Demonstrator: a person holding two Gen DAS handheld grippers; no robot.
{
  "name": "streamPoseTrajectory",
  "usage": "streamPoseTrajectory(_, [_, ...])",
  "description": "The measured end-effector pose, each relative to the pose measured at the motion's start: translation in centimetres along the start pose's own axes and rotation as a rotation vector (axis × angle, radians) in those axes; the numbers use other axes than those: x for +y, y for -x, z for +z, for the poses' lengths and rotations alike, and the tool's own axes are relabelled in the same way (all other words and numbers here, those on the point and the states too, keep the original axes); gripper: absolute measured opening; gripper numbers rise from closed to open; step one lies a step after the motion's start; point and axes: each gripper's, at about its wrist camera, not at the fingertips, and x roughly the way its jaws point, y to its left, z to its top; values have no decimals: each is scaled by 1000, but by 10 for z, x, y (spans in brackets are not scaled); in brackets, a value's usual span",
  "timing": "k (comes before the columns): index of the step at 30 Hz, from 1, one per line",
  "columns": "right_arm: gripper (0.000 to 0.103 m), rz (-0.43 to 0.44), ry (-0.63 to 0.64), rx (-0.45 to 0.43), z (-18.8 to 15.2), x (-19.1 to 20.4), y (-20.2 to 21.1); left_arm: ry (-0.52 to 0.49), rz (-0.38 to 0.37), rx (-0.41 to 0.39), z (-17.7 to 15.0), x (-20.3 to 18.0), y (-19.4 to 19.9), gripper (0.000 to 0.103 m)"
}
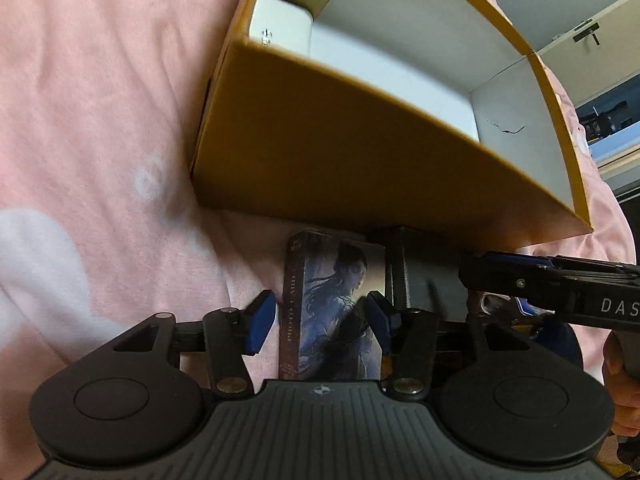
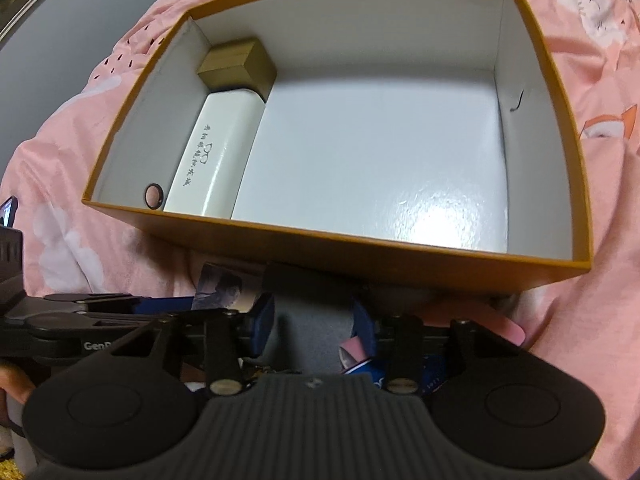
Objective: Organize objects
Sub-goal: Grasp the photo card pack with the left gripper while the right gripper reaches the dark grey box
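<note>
Two grippers are recorded before an orange box (image 2: pixel 420 258) set on pink bedding (image 1: pixel 100 120). Left gripper (image 1: pixel 320 322): blue pads pressed against the sides of an illustrated card box (image 1: pixel 334 312), held upright just before the orange box's near wall. Right gripper (image 2: pixel 314 326): pads clamped on a dark grey box (image 2: pixel 314 320). Stored along the orange box's left wall: one white case (image 2: pixel 212 152), one small gold box (image 2: pixel 238 66).

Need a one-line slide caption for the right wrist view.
Right gripper closed on a gray box before the orange storage box holding a white case and gold box.
</note>
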Motion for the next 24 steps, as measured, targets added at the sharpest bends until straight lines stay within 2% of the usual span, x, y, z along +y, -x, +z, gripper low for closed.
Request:
streamPoseTrajectory(3, [54, 7, -26, 12, 2, -7, -5, 20, -33, 5, -2, 4, -7, 70])
streamPoseTrajectory(11, [56, 50, -94, -1, 0, -20, -7, 103, -74, 8, -7, 17, -16, 70])
streamPoseTrajectory(16, [56, 61, -110, 5, 1, -22, -13, 106, -90, -7, -14, 15, -12, 60])
streamPoseTrajectory(24, [57, 69, -112, 43, 6, -24, -30, 39, -66, -64, -33, 2, 24, 32])
